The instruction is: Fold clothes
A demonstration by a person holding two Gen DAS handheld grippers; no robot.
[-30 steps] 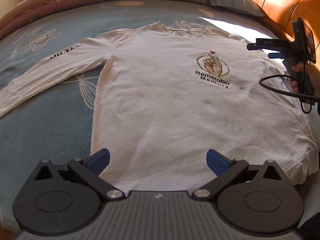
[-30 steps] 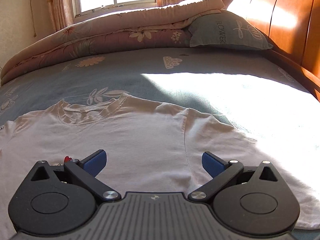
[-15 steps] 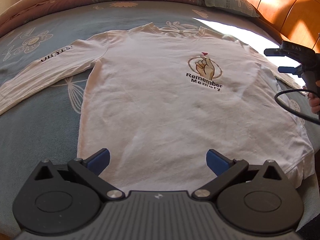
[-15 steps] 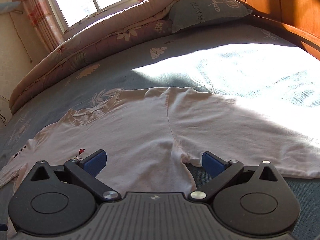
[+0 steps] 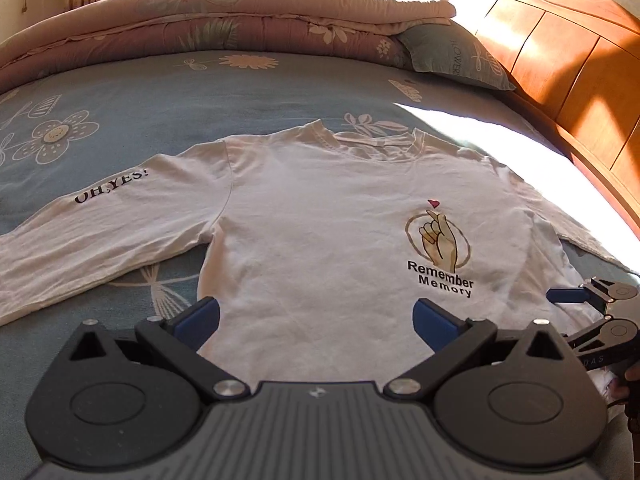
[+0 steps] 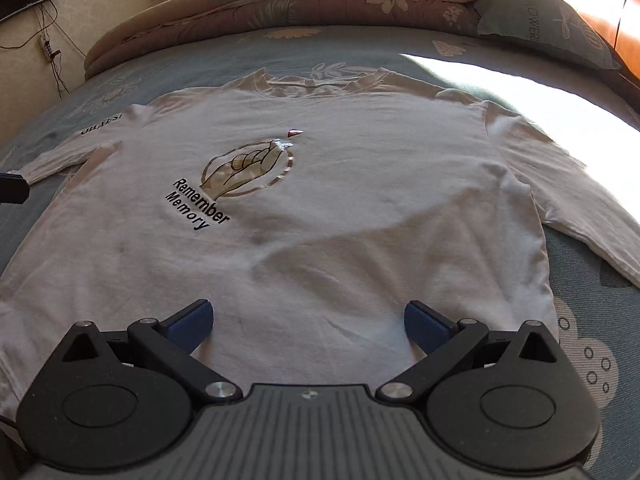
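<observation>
A white long-sleeved shirt (image 5: pixel 320 248) (image 6: pixel 340 200) lies flat, front up, on the bed, both sleeves spread sideways. It carries a "Remember Memory" hand print (image 5: pixel 440 248) (image 6: pixel 240 176) and "OH,YES!" on one sleeve (image 5: pixel 112 190). My left gripper (image 5: pixel 316 316) hovers open over the shirt's lower body, nothing between its blue pads. My right gripper (image 6: pixel 308 318) is open too, low over the hem area. In the left wrist view the right gripper (image 5: pixel 592 312) shows at the shirt's right side, held by a hand.
The blue flowered bedsheet (image 5: pixel 160 92) (image 6: pixel 592 300) surrounds the shirt. A folded quilt (image 5: pixel 240 16) and a pillow (image 5: pixel 452 56) lie at the far end. A wooden headboard (image 5: pixel 560 40) runs along the right. Bright sunlight falls on the right side of the bed.
Both grippers have dropped lower towards the shirt's bottom part. The right one swung from the right shoulder and sleeve to face the whole front. Both stayed open.
</observation>
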